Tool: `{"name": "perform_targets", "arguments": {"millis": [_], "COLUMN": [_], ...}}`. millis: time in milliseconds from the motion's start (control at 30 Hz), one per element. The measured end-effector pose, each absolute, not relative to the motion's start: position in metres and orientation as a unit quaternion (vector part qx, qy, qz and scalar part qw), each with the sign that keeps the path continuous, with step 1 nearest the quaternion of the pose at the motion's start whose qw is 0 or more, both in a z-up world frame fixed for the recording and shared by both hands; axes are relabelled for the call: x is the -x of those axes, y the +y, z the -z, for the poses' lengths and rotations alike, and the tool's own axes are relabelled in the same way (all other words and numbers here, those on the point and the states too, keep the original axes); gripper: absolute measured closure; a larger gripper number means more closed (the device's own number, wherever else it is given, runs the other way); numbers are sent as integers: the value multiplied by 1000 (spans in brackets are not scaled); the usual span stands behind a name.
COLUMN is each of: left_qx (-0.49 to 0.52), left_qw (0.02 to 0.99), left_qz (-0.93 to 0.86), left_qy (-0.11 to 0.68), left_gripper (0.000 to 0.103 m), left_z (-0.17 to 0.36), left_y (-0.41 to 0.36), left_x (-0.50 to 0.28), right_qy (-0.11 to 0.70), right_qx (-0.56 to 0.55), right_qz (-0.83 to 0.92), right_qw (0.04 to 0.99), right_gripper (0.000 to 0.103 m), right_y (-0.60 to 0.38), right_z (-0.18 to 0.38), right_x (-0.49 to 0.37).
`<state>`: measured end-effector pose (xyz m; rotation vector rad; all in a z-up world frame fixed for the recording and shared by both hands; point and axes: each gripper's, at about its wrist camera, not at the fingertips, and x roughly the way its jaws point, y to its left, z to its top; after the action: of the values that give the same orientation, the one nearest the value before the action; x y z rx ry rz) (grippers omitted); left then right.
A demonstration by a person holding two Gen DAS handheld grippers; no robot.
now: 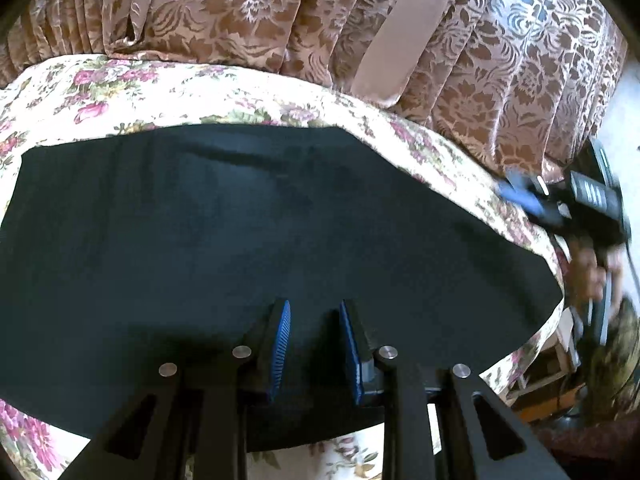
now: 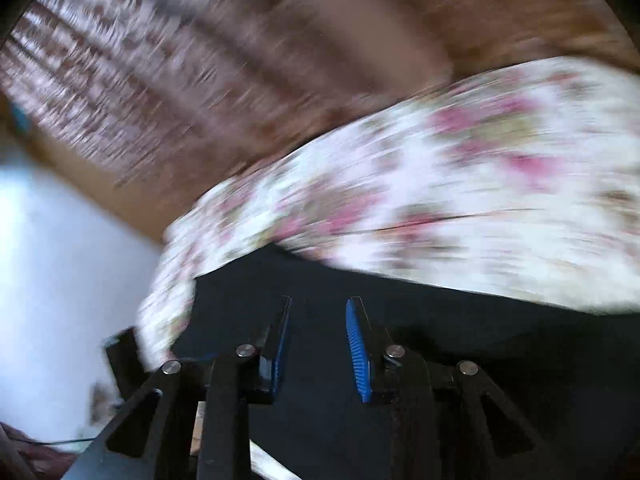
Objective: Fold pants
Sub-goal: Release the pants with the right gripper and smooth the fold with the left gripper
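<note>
Black pants [image 1: 248, 232] lie flat in a broad dark slab on a floral-print bed cover [image 1: 120, 84]. My left gripper [image 1: 314, 308] hovers over their near part, its blue pads apart with nothing between them. The right gripper [image 1: 520, 196] shows blurred at the bed's right edge, held by a hand [image 1: 588, 276]. In the right wrist view, heavily blurred, the right gripper [image 2: 320, 308] stands open over the pants [image 2: 440, 380] near the floral cover [image 2: 440, 184], with nothing gripped.
A brown patterned curtain [image 1: 240, 12] hangs behind the bed, with a plain beige band [image 1: 404, 28] across it. Clutter and a wooden frame [image 1: 548, 384] sit past the bed's right edge. A pale floor or wall [image 2: 60, 260] lies left of the bed corner.
</note>
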<state>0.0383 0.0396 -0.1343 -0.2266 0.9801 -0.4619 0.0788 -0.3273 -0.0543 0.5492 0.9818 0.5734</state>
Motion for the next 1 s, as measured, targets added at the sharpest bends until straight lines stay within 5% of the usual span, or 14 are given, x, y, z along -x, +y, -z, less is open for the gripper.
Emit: {"name": "perform_targets", "arguments": {"millis": [300,633,733,1000], "left_qx": [93,103,106,118], "left_qw": [851,845,844,839], "left_qz": [239,246,244,233], "left_qy": [458,463,465,477], "left_gripper": [78,78,78,78], "left_z": [135,141,142,147], "left_y": [39,40,42,41], "left_x": [-39,-46,-48,-55], "right_qy": [538,562,554,513], "right_qx": [-252,-209,-177,-145], "right_qz": [-347,-439,-409,-318], "right_qw": [726,669,703,784], "right_gripper": [73,72,96,99], "right_y": [-231,-189,-178,-180], "right_z": [100,123,124,119], "right_x": [-192,-214,-220,-232]}}
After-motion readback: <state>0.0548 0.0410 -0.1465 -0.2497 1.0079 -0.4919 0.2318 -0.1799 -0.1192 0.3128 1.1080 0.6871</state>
